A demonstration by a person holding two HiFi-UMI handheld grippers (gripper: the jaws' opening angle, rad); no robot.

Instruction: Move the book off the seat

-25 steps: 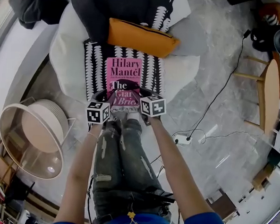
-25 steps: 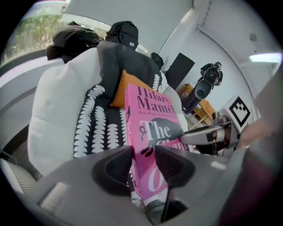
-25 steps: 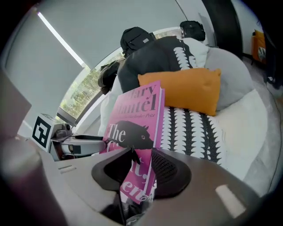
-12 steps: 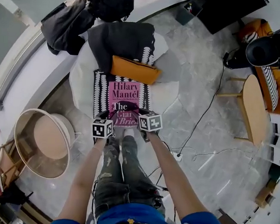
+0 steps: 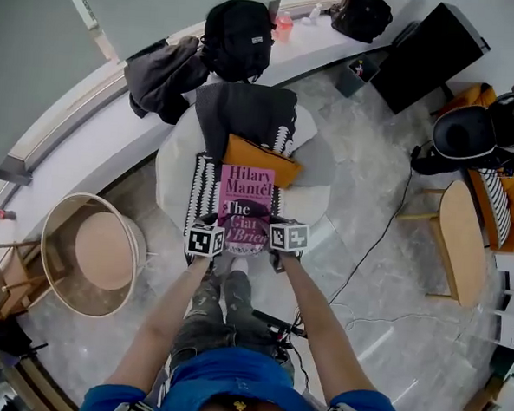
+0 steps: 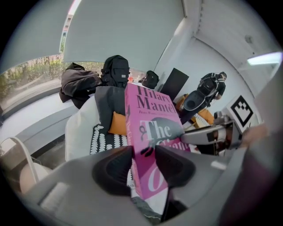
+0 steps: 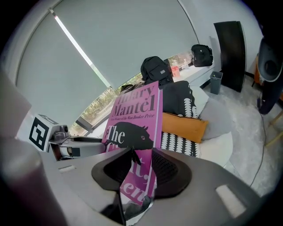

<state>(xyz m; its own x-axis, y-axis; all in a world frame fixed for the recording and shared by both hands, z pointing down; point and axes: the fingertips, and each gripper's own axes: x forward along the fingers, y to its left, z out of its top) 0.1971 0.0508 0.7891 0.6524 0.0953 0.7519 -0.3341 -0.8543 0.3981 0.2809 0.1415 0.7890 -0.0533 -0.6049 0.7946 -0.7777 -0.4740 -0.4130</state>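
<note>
Daylight comes from the window (image 6: pixel 26 81) ahead-left of your left gripper (image 6: pixel 143 153); shadows soft. Your gripper views warp at the edges, corners black, near jaws blurred.

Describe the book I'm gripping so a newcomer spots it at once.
Find the white round seat below the window ledge, draped with a black-and-white throw. In front of its orange cushion, the left gripper and right gripper clamp the book by its near edge. It is the only bright pink thing.
</note>
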